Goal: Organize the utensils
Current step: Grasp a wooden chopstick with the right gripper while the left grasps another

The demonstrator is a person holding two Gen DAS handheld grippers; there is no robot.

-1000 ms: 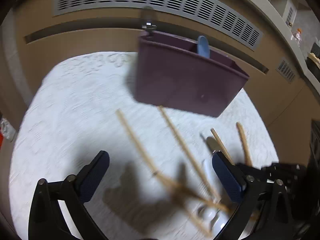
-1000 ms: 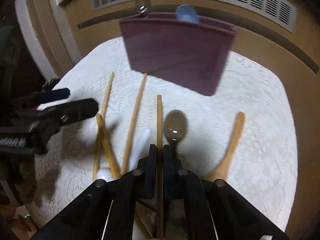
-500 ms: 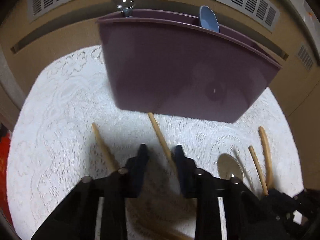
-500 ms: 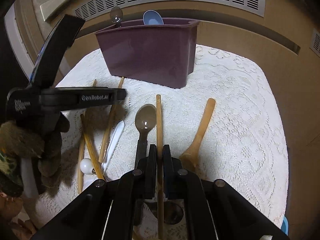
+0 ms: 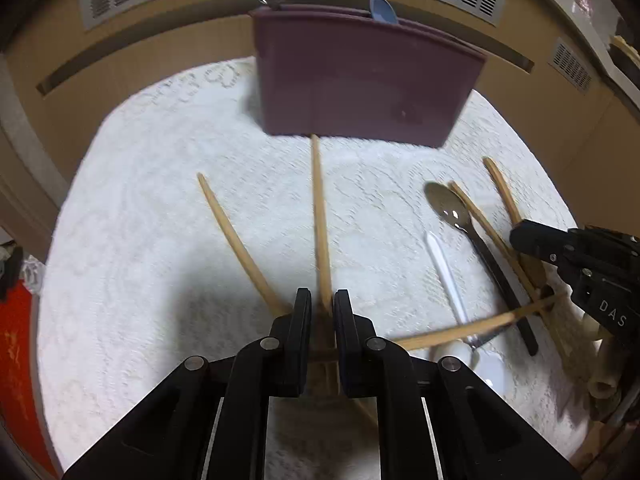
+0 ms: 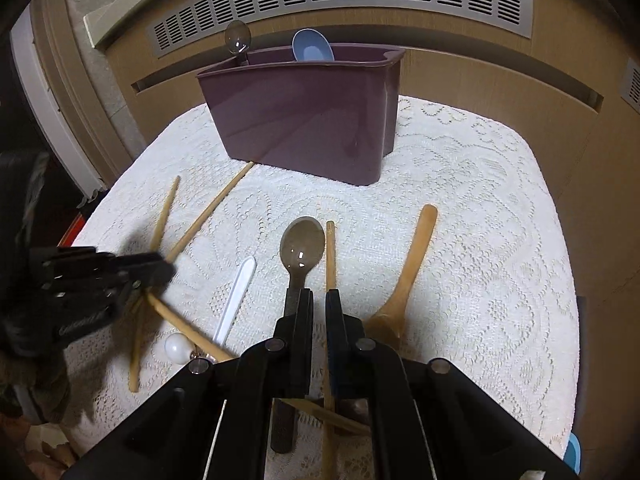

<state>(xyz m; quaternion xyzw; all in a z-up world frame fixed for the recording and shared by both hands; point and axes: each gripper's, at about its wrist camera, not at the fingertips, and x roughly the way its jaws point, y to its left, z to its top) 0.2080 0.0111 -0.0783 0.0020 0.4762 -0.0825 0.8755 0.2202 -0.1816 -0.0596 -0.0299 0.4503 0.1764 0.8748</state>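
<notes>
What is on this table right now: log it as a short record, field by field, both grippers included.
surface: white lace cloth
container: purple bin, upright at the far side
already in bin: metal spoon, blue spoon
left gripper: shut on a wooden chopstick
right gripper: shut on another chopstick
loose on cloth: grey spoon, wooden spoon, white plastic utensil, more chopsticks

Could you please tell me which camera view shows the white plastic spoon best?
The right wrist view: the white plastic spoon lies nearly whole on the lace cloth, handle sharp, a chopstick crossing it near the bowl end. In the left wrist view it is blurrier, and its bowl end sits under a crossing chopstick.
</notes>
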